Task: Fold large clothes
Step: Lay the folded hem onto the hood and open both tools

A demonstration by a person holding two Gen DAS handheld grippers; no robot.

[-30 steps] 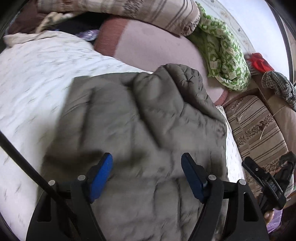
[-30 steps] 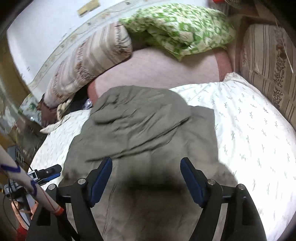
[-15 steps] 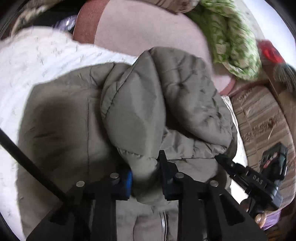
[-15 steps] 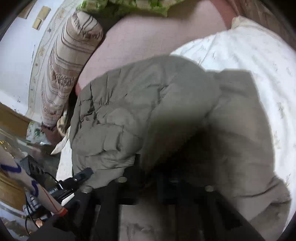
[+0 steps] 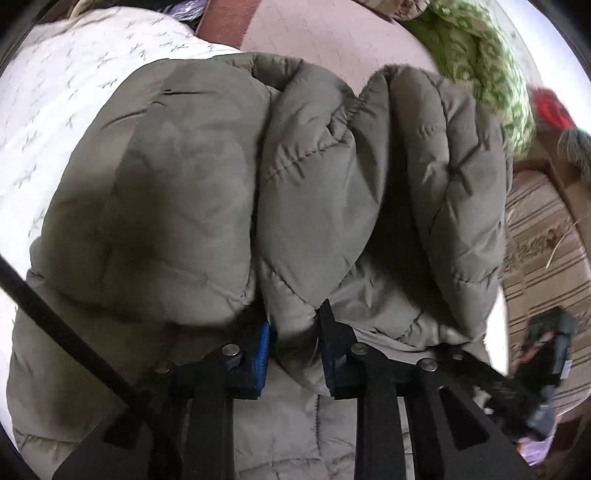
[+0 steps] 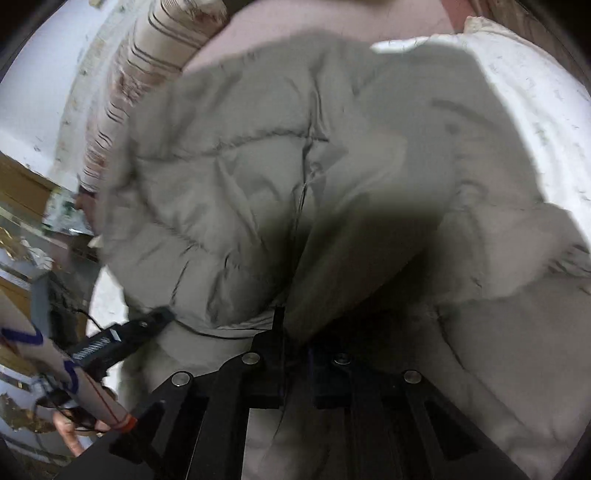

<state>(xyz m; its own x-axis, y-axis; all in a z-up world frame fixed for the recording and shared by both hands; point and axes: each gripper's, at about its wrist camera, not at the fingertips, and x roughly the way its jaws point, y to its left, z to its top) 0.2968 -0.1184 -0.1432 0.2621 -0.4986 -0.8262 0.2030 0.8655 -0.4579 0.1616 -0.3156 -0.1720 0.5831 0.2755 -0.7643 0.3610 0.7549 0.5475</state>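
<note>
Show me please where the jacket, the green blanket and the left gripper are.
jacket [image 5: 177,177], left wrist view, quilted panel.
green blanket [image 5: 480,62], left wrist view, patterned fold.
left gripper [image 5: 293,345], left wrist view, between fingertips pinching jacket.

Bedroom: white quilt, pillows (home).

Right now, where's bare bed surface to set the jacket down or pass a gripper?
Free: the white duvet left of the olive puffer jacket in the left wrist view, and the pink sheet beyond it, up to the green bedding. Crowded: the middle, where the left gripper and right gripper both pinch jacket folds.
</note>
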